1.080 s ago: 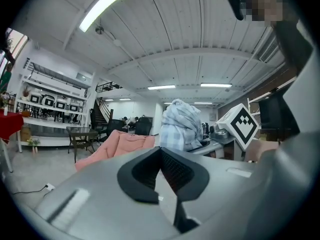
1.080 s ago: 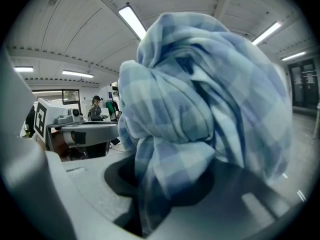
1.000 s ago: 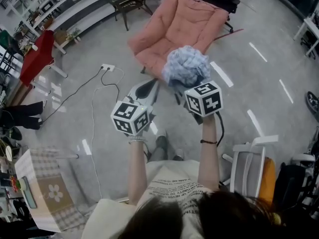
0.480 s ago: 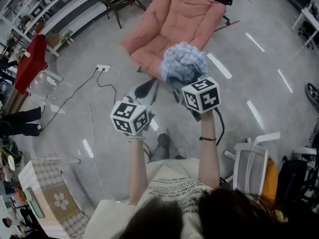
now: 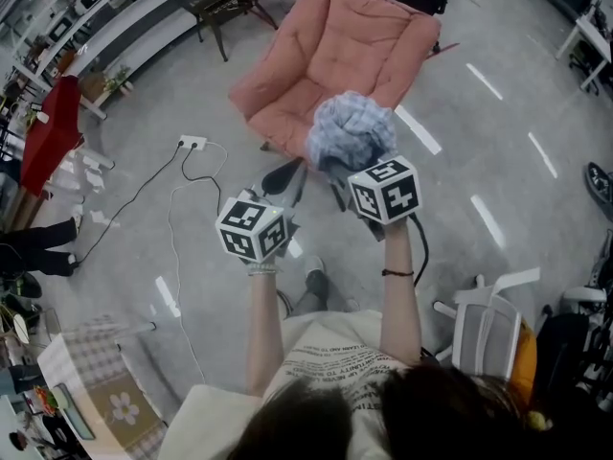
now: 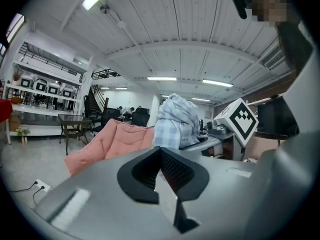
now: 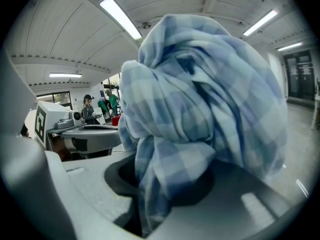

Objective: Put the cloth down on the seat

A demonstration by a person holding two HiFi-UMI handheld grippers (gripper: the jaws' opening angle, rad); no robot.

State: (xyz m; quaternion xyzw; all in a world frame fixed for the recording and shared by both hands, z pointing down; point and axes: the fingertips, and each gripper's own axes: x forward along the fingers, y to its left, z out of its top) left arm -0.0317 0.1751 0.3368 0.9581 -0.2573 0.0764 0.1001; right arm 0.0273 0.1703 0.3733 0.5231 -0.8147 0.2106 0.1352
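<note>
Both handheld tools share one build: smooth pale grey shells with black ribbed jaw pads.

Left gripper: a white marker cube with black square patterns on each face.

Right gripper: a matching marker cube, and a black cable looping off its rear.

Person: dark hair. Cream short-sleeved T-shirt with lines of small dark print across the chest. Thin dark band on the right wrist, pale beaded bracelet on the left. Grey trousers, dark shoes.
</note>
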